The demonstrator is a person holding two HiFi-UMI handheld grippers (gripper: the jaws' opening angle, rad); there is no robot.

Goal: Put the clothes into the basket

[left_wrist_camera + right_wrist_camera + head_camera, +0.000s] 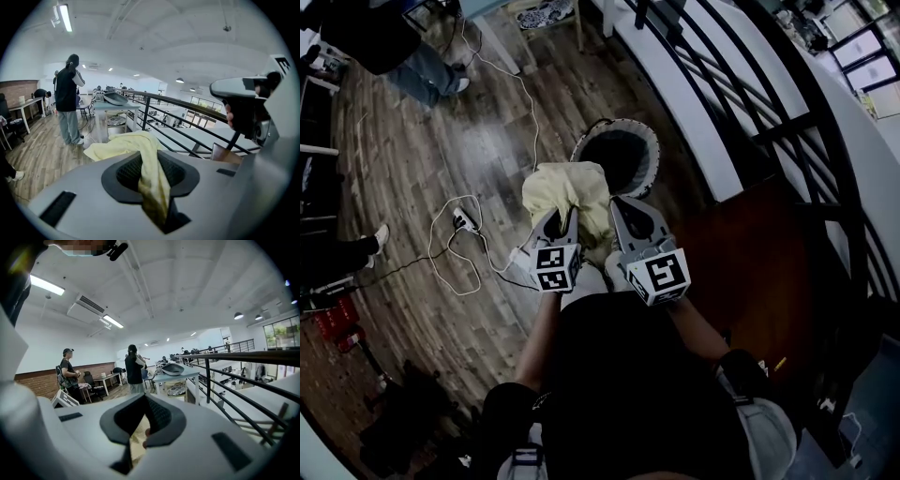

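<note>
A pale yellow cloth (567, 190) hangs bunched between both grippers, just in front of the round dark basket (616, 153) with a light rim that stands on the wood floor. My left gripper (557, 219) is shut on the cloth; in the left gripper view a strip of the cloth (151, 174) runs down between the jaws and the rest drapes beyond them. My right gripper (624, 210) holds the cloth's right side. In the right gripper view its jaws stand close together on a sliver of yellow cloth (136, 447). The basket's inside looks dark.
A black railing (741, 103) and a white ledge (675, 89) run to the right of the basket. White cables and a power strip (461, 223) lie on the floor at left. People (69, 101) and tables (174, 373) stand farther off.
</note>
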